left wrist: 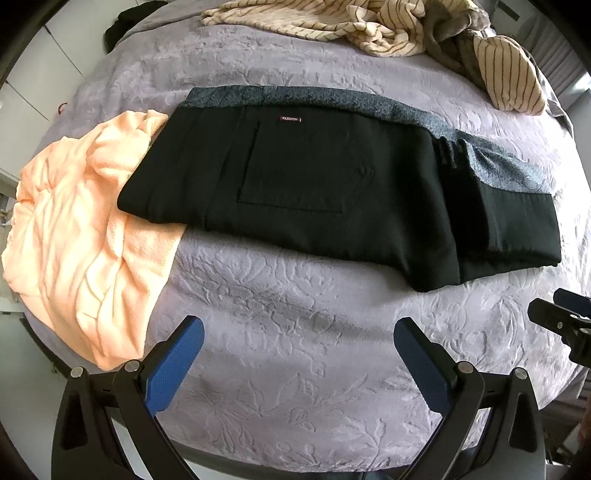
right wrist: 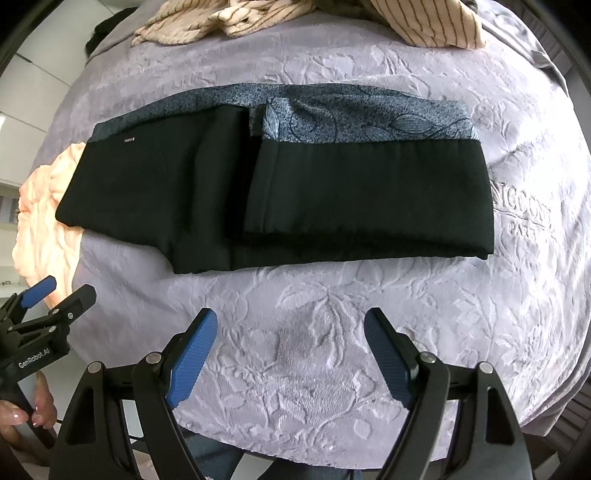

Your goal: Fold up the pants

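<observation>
Black pants (left wrist: 314,177) (right wrist: 295,192) lie folded flat across the lavender bedspread (left wrist: 295,369), back pocket and small label facing up. A blue-grey patterned lining (right wrist: 369,122) shows along their far edge. My left gripper (left wrist: 299,325) hovers over bare bedspread in front of the pants, jaws wide apart and empty. My right gripper (right wrist: 291,314) hangs the same way in front of the folded leg end, open with nothing between its blue pads. Each gripper also shows at the edge of the other's view: the left gripper (right wrist: 68,288) and the right gripper (left wrist: 554,302).
A peach knit garment (left wrist: 81,240) (right wrist: 44,192) lies crumpled at the left, tucked partly under the pants' waist end. Cream striped clothes (left wrist: 332,22) (right wrist: 258,14) are heaped at the far side. A hand (right wrist: 22,410) holds the left gripper's handle. The bed's near edge is just below the grippers.
</observation>
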Available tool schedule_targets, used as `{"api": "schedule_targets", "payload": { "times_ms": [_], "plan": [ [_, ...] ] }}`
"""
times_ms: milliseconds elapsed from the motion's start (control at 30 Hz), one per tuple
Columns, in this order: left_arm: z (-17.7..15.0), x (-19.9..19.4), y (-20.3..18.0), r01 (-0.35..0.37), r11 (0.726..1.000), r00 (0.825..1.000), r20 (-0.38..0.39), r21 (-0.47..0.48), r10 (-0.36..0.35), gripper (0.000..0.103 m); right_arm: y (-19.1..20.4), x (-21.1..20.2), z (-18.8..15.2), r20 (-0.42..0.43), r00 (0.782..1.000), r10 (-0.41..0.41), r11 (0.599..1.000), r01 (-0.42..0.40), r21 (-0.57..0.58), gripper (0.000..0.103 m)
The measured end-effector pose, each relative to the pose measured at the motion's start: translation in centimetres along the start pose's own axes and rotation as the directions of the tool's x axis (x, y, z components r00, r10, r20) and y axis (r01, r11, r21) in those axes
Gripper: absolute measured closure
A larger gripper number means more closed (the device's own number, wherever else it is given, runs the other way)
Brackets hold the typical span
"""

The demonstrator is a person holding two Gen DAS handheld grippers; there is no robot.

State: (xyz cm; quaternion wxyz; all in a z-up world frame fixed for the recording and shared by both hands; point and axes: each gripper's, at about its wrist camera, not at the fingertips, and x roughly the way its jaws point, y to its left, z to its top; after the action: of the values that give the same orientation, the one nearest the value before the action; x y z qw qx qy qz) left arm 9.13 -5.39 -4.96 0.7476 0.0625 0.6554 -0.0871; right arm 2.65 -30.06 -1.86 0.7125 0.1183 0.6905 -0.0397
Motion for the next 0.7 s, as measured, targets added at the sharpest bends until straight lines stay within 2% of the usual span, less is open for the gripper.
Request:
{"api": "schedule_targets", "payload": {
  "times_ms": [467,700],
  "plan": [
    [0.0,1.2,1.0,-0.005,1.000,1.000,-0.013,-0.024,0.005,0.000,0.5,1.3,-0.8,-0.036,0.999,-0.011,1.000,0.011,-0.007,0.019],
    [-0.1,2.2,1.8,0.027,0.999,0.999,-0.022,-0.029,-0.028,0.000,0.6,2.8,-1.3,-0.072,0.997,-0.013,1.000,0.013,0.004,0.019]
  ]
}}
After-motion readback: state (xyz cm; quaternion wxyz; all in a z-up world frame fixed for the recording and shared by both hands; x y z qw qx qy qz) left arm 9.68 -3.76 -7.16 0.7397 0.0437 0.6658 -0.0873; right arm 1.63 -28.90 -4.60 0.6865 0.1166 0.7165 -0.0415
